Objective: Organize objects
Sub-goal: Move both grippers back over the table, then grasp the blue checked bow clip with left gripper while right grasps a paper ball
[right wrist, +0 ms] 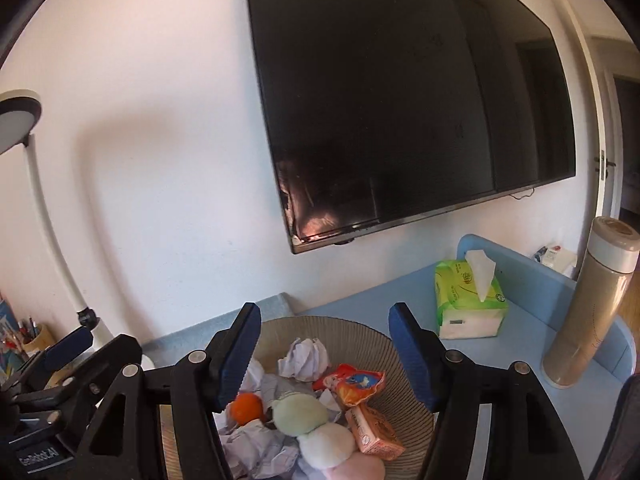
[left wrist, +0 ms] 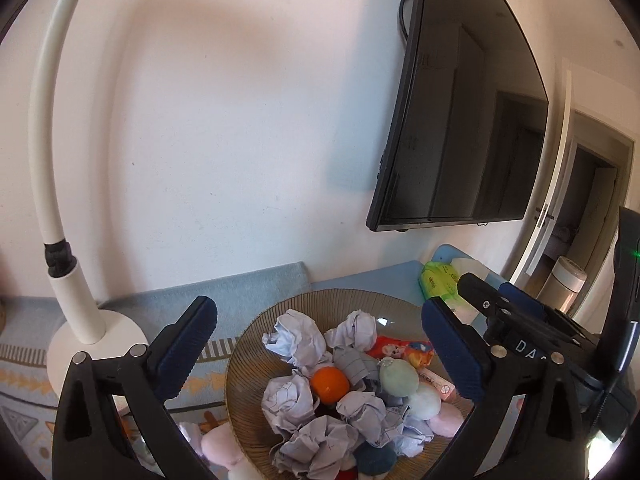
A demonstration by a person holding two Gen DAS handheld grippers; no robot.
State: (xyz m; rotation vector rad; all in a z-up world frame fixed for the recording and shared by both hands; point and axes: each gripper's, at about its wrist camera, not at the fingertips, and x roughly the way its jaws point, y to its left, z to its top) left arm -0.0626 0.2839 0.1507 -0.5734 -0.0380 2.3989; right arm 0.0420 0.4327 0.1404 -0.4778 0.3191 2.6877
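Note:
A ribbed brown basket (left wrist: 256, 340) (right wrist: 360, 338) on the blue desk holds several crumpled paper balls (left wrist: 296, 338) (right wrist: 306, 358), an orange (left wrist: 330, 385) (right wrist: 247, 407), a pale green plush ball (left wrist: 398, 378) (right wrist: 300, 410), a red snack packet (left wrist: 404, 350) (right wrist: 356, 384) and a small pink box (right wrist: 372, 432). My left gripper (left wrist: 316, 312) hangs above the basket, open wide, with nothing between its blue pads. My right gripper (right wrist: 326, 314) hovers over the basket's right side, open and empty. In the left wrist view it shows at the right (left wrist: 486, 286).
A white desk lamp (left wrist: 44, 140) stands left of the basket. A green tissue pack (right wrist: 468, 304) and a tall beige flask (right wrist: 592, 308) stand on the blue desk (right wrist: 520, 364) to the right. A dark TV (right wrist: 400, 100) hangs on the wall. A pink plush (left wrist: 220, 448) lies outside the basket.

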